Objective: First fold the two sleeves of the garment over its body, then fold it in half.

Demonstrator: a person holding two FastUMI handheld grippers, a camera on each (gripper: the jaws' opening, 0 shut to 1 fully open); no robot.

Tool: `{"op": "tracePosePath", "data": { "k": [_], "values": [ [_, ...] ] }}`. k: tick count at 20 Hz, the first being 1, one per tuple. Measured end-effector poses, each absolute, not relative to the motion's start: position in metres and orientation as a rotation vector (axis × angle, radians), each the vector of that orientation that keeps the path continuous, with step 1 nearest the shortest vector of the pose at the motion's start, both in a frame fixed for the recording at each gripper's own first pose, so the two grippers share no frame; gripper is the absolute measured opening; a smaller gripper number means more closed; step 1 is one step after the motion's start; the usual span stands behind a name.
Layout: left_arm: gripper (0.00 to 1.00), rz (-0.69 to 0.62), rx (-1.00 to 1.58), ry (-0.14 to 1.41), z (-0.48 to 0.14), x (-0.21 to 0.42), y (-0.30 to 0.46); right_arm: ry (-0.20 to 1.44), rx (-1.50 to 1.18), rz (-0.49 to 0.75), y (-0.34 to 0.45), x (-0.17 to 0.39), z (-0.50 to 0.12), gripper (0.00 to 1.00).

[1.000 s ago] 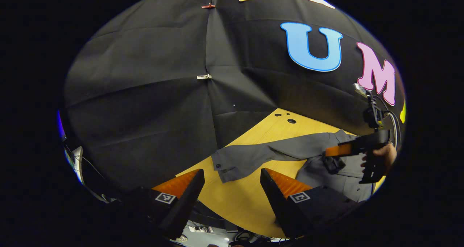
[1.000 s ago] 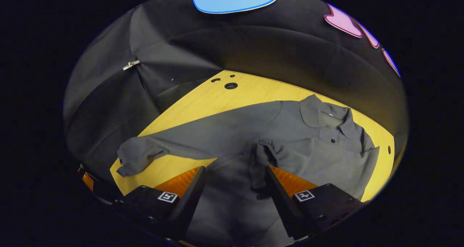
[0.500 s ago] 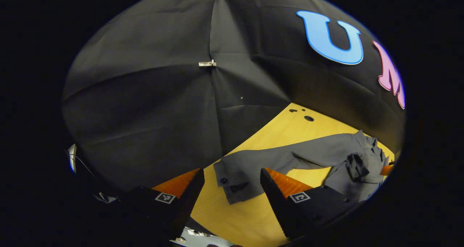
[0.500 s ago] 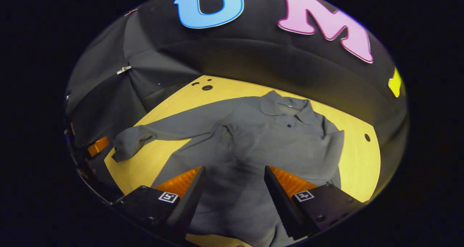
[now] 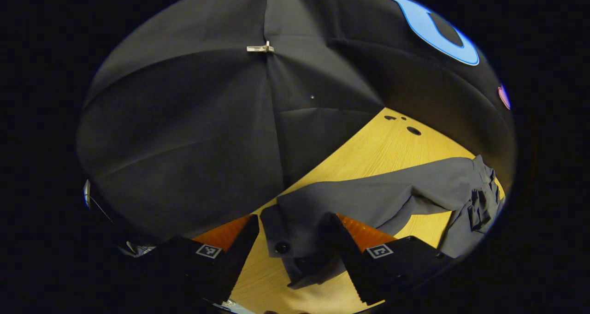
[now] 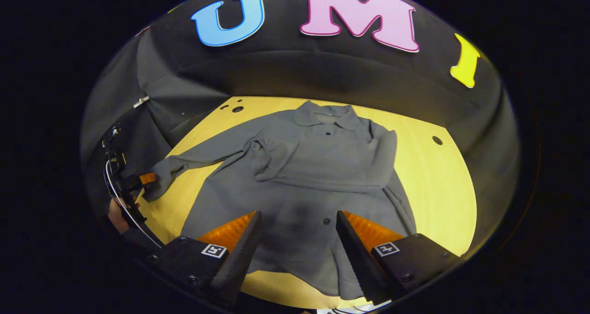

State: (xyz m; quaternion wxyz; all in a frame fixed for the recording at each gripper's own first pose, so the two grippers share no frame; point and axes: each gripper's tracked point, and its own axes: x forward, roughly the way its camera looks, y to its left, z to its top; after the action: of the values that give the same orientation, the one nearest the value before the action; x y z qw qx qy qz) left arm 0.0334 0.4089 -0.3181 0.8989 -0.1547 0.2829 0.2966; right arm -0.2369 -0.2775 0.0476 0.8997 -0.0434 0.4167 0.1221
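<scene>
On the table [image 6: 451, 189], half-folded grey garment [image 6: 304, 175]

We see the garment [image 6: 304, 185] lying on the table [image 6: 442, 185], collar [image 6: 325, 113] far, one sleeve [image 6: 193, 159] stretched left, the other sleeve [image 6: 322, 171] across its body.

A yellow wooden table [image 6: 442, 175] — a grey garment [image 6: 313, 166] spread on it.
</scene>
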Motion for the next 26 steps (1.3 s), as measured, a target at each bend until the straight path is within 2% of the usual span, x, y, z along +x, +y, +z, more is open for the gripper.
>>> {"op": "tracePosePath", "data": {
  "k": [2,3,6,7,10,11,13,15,18,26],
  "values": [
    [0.95,0.605,-0.338,0.623,-0.329,0.035,0.404,0.864,-0.082,0.232,-0.291,-0.249,0.055,0.99],
    [0.86,0.617,-0.313,0.622,-0.329,0.036,0.407,0.868,-0.078,0.225,-0.299,-0.256,0.058,0.99],
    [0.8,0.567,-0.27,0.631,-0.33,0.046,0.396,0.871,-0.071,0.149,-0.333,-0.273,0.065,0.99],
    [0.66,0.542,-0.265,0.617,-0.329,0.05,0.391,0.875,-0.05,0.123,-0.342,-0.279,0.066,0.99],
    [0.39,0.517,-0.279,0.596,-0.327,0.055,0.387,0.887,0.014,0.064,-0.36,-0.29,0.066,0.99],
    [0.17,0.519,-0.277,0.599,-0.329,0.055,0.386,0.885,0.025,0.048,-0.366,-0.288,0.065,0.99],
    [0.08,0.515,-0.25,0.624,-0.327,0.058,0.383,0.876,0.049,0.024,-0.376,-0.286,0.066,0.99],
    [0.06,0.523,-0.235,0.627,-0.314,0.06,0.38,0.864,0.068,0.008,-0.385,-0.281,0.067,0.99],
    [0.06,0.483,-0.211,0.543,-0.267,0.081,0.357,0.841,0.066,-0.009,-0.404,-0.27,0.067,0.99],
    [0.05,0.27,-0.193,0.359,-0.144,0.156,0.243,0.825,0.071,-0.019,-0.451,-0.253,0.064,0.99]
  ]
}}
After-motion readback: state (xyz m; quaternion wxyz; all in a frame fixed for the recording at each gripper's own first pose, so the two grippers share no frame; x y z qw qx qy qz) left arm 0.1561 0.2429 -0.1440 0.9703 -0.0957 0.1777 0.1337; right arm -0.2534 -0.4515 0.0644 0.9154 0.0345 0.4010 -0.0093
